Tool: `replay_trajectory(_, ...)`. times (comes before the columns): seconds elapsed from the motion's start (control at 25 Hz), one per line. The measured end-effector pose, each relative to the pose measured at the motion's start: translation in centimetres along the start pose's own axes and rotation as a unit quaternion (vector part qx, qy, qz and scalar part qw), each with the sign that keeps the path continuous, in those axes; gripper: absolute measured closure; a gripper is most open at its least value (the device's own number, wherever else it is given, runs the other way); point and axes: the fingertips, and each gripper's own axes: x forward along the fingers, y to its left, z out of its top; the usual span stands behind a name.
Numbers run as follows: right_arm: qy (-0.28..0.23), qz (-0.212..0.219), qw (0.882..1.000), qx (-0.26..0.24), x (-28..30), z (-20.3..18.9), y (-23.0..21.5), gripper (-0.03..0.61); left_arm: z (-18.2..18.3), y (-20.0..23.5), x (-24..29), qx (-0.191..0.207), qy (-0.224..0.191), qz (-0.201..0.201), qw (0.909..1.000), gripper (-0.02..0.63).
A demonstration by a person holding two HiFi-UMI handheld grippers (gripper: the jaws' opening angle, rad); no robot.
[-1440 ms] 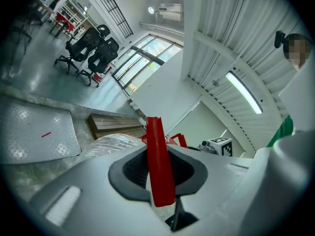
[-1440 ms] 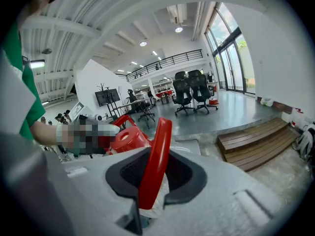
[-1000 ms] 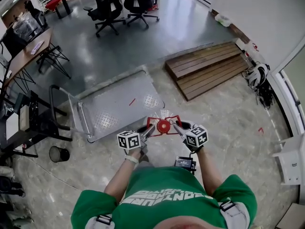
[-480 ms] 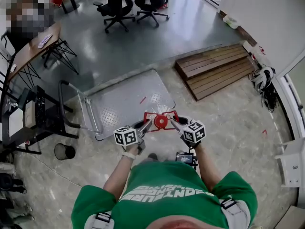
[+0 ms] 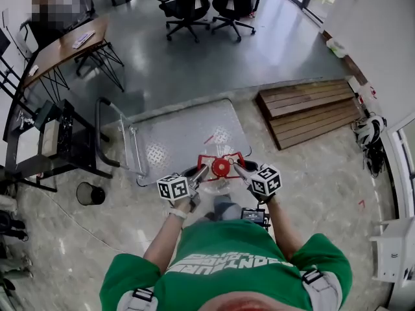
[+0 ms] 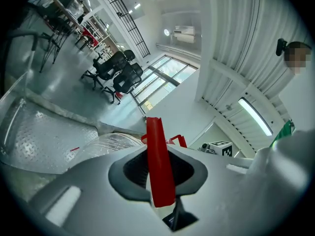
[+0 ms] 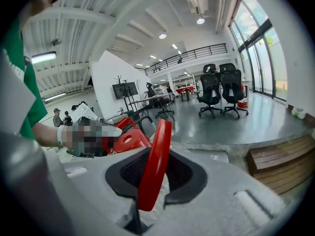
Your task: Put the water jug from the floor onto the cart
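Water jug [image 5: 218, 185]: clear body, red cap, hanging by its red handle [image 5: 220, 161] in front of the person. It is off the floor and at the near edge of the cart [image 5: 185, 135], not yet over the middle of the deck.

Left gripper [image 5: 203, 170]: jaws closed narrow on the left side of the handle. In the left gripper view the red strip [image 6: 158, 166] runs up between the pads, with the jug's clear shoulder [image 6: 106, 144] just beyond.

Right gripper [image 5: 238, 168]: clamped on the other side of the handle. The right gripper view shows the red band [image 7: 153, 166] pinched between the pads and the cap [image 7: 129, 140] just past it.

The cart is a checker-plate flatbed with its deck bare. The push handle [image 5: 104, 118] is at the far left end. A wooden ramp [image 5: 311, 112] lies well apart to the right, and a small bin [image 5: 89, 193] is on the floor to the left.

Step in hand, as I judge it: carrying the jug over the deck.
- Keep both grips level with each other, since the load hangs from thin plastic and could twist or slip if one side dips.
- Bring the base fully inside the deck edge, toward the centre.
- Lower it straight and flat.
- Release only once the base bears its weight.

Risk: a wheeled cart may roll if nudged.
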Motion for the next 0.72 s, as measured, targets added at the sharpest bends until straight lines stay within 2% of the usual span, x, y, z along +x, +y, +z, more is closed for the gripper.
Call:
replay_trajectory(0.4, 0.009, 0.046, 0.999, -0.021, 4.4, 3.0, -1.4, 0.505, 3.7, 2.4, 0.1, 0.002, -0.037, 0.023, 0.999, 0.541)
replay_trajectory(0.72, 0.014, 0.069, 0.997, -0.017, 6.7, 4.7, -5.5, 0.502, 6.2, 4.1, 3.5, -0.006, -0.047, 0.034, 0.9983, 0.541)
